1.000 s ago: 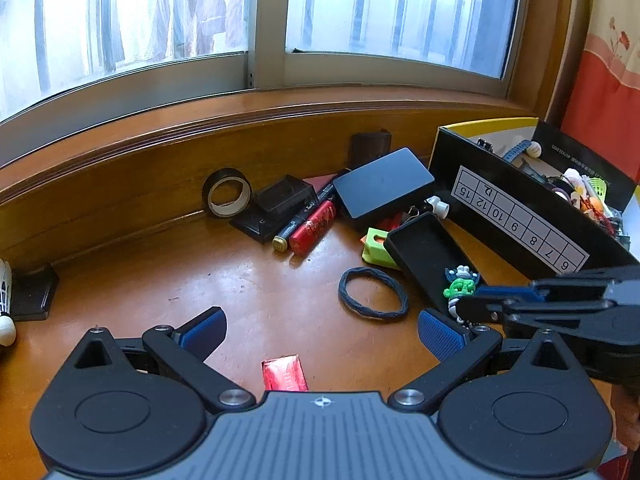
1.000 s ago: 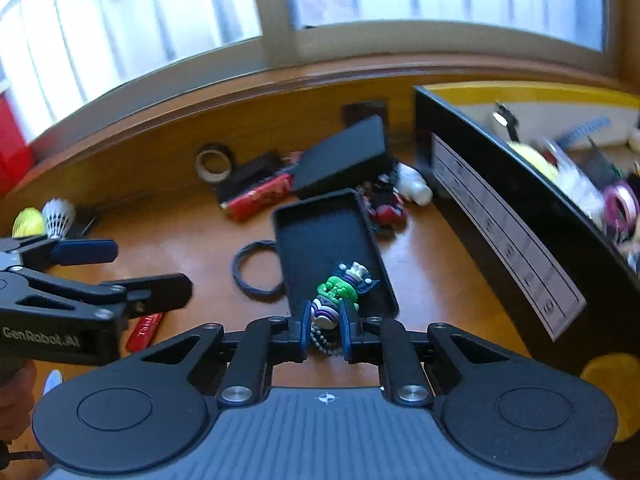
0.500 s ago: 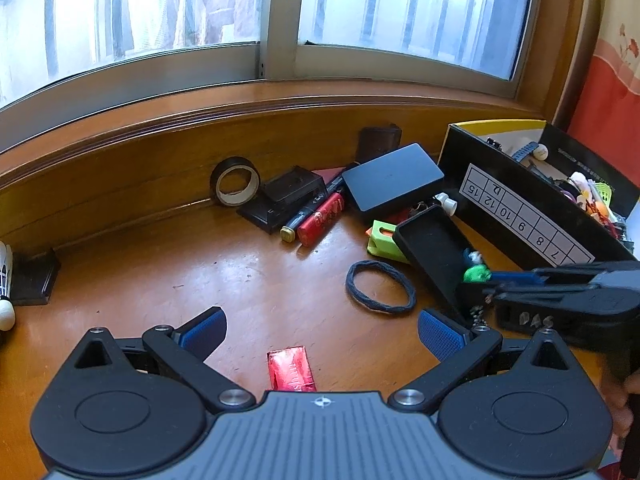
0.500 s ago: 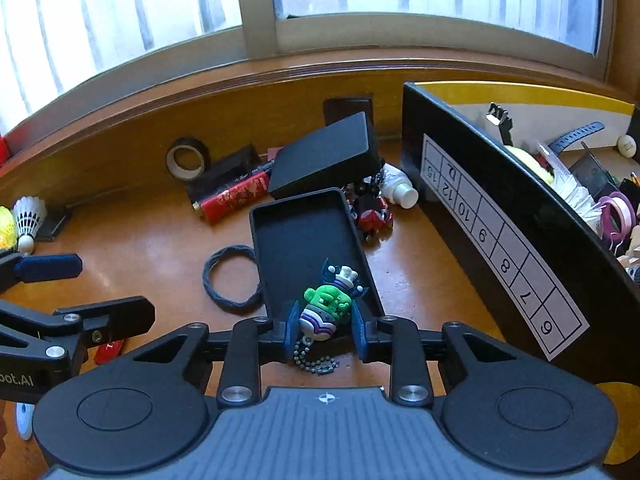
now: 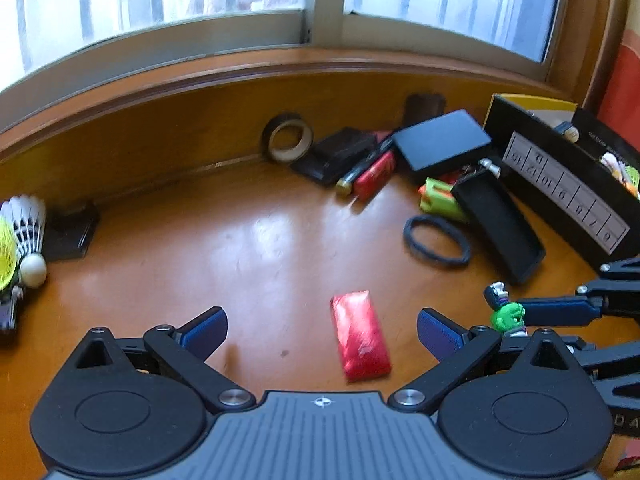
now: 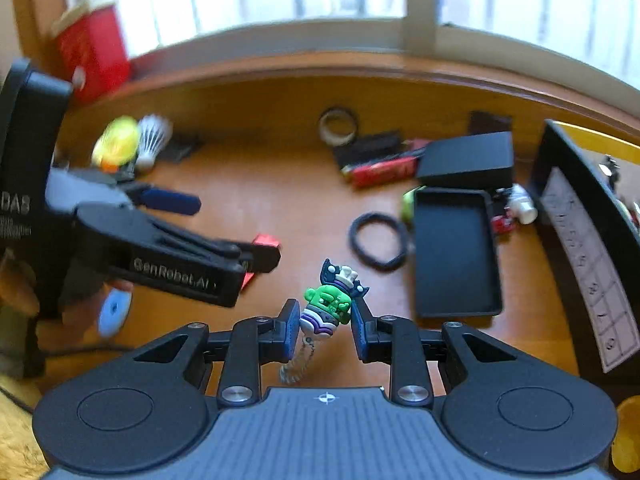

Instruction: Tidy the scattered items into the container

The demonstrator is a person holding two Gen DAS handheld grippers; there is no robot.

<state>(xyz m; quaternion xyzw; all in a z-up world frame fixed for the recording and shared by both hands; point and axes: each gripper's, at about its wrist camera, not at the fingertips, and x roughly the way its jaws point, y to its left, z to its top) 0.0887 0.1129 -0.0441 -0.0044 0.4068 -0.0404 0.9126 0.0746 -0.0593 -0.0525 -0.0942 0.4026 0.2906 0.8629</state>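
My right gripper (image 6: 325, 320) is shut on a green cartoon keychain (image 6: 330, 305), its ball chain hanging below, held above the wooden table. The keychain also shows in the left wrist view (image 5: 506, 315), at the right gripper's fingertip. My left gripper (image 5: 322, 326) is open and empty, low over a red foil packet (image 5: 361, 335) that lies between its fingers. The black container (image 5: 560, 184) with a numbered label stands at the right, holding several small items; it also shows in the right wrist view (image 6: 580, 216).
A black tray (image 6: 454, 250), black hair band (image 6: 378, 246), black box lid (image 6: 468, 159), red lighter (image 6: 382, 172), tape roll (image 5: 287, 143) and green clip (image 5: 438, 199) lie near the back wall. Shuttlecocks (image 5: 26, 236) sit at the far left.
My right gripper has lifted the keychain out of the black tray and drawn back and left. The left gripper has moved back, bringing the red packet further into view between its fingers.
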